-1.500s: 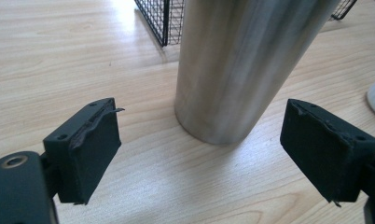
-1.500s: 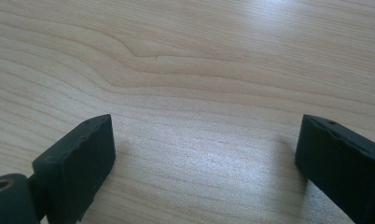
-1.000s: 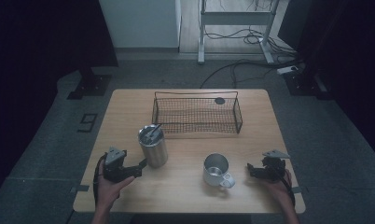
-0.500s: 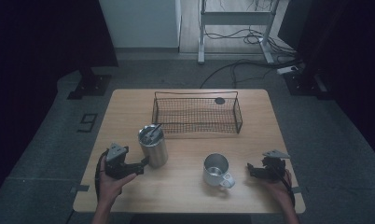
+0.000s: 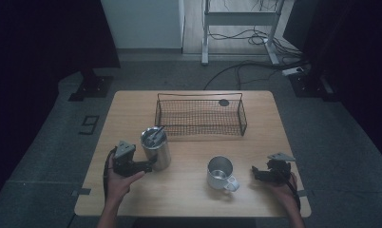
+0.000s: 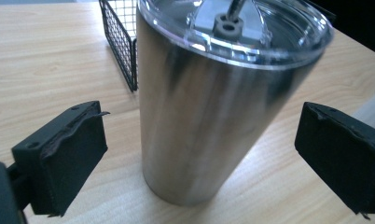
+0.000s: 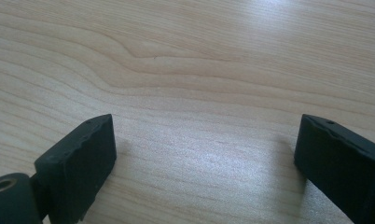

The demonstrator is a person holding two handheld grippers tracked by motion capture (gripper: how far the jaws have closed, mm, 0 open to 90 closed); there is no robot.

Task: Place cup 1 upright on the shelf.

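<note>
We are lining our left gripper (image 6: 199, 154), its jaws just opened wide, around the untouched steel tumbler (image 6: 209, 112); our right gripper (image 7: 204, 158) is resting open and empty near the mug (image 5: 220, 172).

Dim room, grey floor (image 5: 61, 142), white wall (image 5: 141, 23), floor cables (image 5: 246, 71)

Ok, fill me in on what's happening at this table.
A person holds a gripper in each hand at a wooden table. The left gripper sits at a steel tumbler with a clear lid; its jaws have just been opening and now stand apart on either side of the tumbler, not pressing it. The right gripper rests open near the table's right edge, with nothing between its jaws. A steel mug stands between the two, and a wire basket sits farther back.
</note>
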